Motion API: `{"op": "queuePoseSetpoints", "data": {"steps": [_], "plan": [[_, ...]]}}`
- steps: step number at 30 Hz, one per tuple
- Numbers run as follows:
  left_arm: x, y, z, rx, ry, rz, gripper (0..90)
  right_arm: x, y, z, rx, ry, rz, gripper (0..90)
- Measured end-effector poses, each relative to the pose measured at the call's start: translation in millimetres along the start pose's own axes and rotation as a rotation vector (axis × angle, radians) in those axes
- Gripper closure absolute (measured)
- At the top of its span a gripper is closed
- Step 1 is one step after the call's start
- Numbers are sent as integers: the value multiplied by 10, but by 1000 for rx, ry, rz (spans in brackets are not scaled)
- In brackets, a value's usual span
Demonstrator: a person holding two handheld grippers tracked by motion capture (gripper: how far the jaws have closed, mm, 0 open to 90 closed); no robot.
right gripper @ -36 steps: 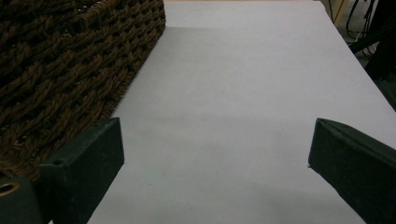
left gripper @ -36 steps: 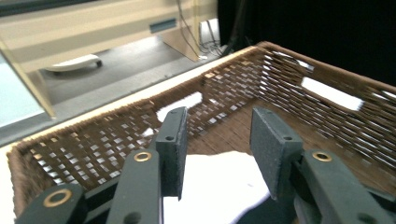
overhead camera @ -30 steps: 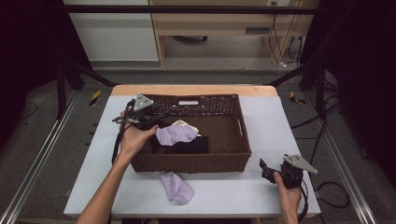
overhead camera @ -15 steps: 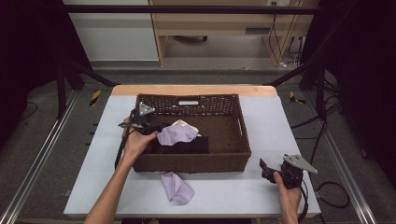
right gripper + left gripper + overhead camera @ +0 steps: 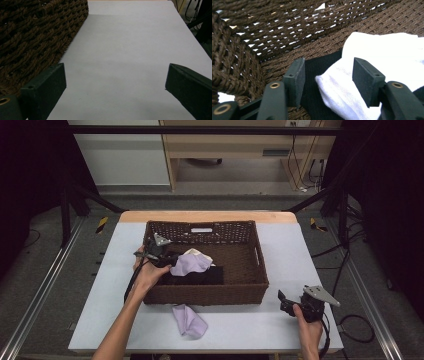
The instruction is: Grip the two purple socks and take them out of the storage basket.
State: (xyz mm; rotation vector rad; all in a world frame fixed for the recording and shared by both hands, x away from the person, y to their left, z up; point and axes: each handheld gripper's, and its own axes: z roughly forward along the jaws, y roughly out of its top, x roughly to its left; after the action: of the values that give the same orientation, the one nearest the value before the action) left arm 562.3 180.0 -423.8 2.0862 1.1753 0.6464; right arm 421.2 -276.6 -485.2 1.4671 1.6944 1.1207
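in the high view a brown wicker basket (image 5: 252, 270) stands in the middle of the pale tabletop (image 5: 300, 250), and the left tongs (image 5: 167, 259) reach over its left wall into its left half, held by the left hand (image 5: 150, 272); just beside their tips a lilac cloth (image 5: 190, 264) lies bunched on a black cloth (image 5: 207, 276) on the basket floor, with a cream piece (image 5: 199, 253) at its far edge; a second lilac cloth (image 5: 189, 320) lies on the tabletop just in front of the basket's near wall; the right tongs (image 5: 282, 301) sit low near the basket's near right corner, held by the right hand (image 5: 307, 330), apart from everything else; in the left gripper view the left tongs (image 5: 327, 80) stand apart and have just been opening, with a pale fold of the cloth (image 5: 337, 87), washed out to white here, lying between them on the black cloth (image 5: 312, 72); the left pad stands clear of the fold, while i cannot tell whether the right pad touches it, and the woven basket wall (image 5: 249, 37) rises close behind; in the right gripper view the right tongs (image 5: 116, 85) are wide apart over bare tabletop (image 5: 125, 50) with nothing between them, the basket wall (image 5: 32, 32) just at their left
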Motion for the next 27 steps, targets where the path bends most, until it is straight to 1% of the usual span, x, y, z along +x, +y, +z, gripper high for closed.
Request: {"op": "queuePoseSetpoints", "data": {"steps": [2, 4, 5, 7, 9, 11, 12, 14, 15, 16, 17, 18, 19, 20, 21, 23, 24, 25, 26, 27], "plan": [[-8, -12, 18, 18, -16, -1, 413, 0, 0, 1, 1, 0, 0, 38], [-18, -28, 49, 46, -22, -3, 398, 1, 0, 1, 1, 0, -1, 38], [-18, -39, 71, 75, -22, -10, 393, 1, -1, -1, -1, -1, 1, 38], [-16, -41, 97, 108, -12, -19, 392, 2, 0, -1, -1, -2, 0, 38], [-13, -48, 108, 120, -11, -24, 400, 2, 0, -2, 1, -2, -1, 38], [-12, -52, 113, 125, -11, -25, 457, 2, 0, -2, -1, -2, 0, 38], [-9, -55, 118, 133, -11, -26, 457, 2, 0, -2, -1, -1, 0, 38], [3, -56, 126, 147, -10, -35, 527, 3, 0, -2, -1, -2, -1, 38], [9, -61, 129, 159, -12, -44, 572, 3, 0, -2, -1, -2, -1, 38], [10, -63, 132, 176, -12, -44, 638, 5, -1, -2, -3, -4, -1, 38], [7, -64, 136, 180, -11, -43, 672, 4, -1, -2, -3, -3, -1, 38], [4, -64, 136, 185, -17, -40, 731, 3, -1, -2, -4, -3, -1, 38], [5, -63, 133, 186, -26, -41, 731, 3, -1, -2, -4, -3, -1, 38], [9, -62, 128, 186, -25, -44, 798, 5, -1, -4, -4, -3, 0, 38], [8, -56, 111, 172, -32, -50, 829, 5, 0, -5, -5, -3, 0, 38], [10, -53, 99, 165, -35, -51, 847, 4, 0, -6, -4, -2, 1, 38], [17, -40, 62, 128, -41, -62, 851, 4, 0, -4, -4, -2, 2, 38], [22, -36, 42, 112, -44, -67, 855, 3, 0, -4, -4, -2, 2, 38], [22, -36, 42, 112, -44, -67, 858, 3, 0, -4, -4, -2, 2, 38], [28, -30, 20, 87, -47, -69, 858, 1, 0, -4, -3, -2, 0, 38]]}}
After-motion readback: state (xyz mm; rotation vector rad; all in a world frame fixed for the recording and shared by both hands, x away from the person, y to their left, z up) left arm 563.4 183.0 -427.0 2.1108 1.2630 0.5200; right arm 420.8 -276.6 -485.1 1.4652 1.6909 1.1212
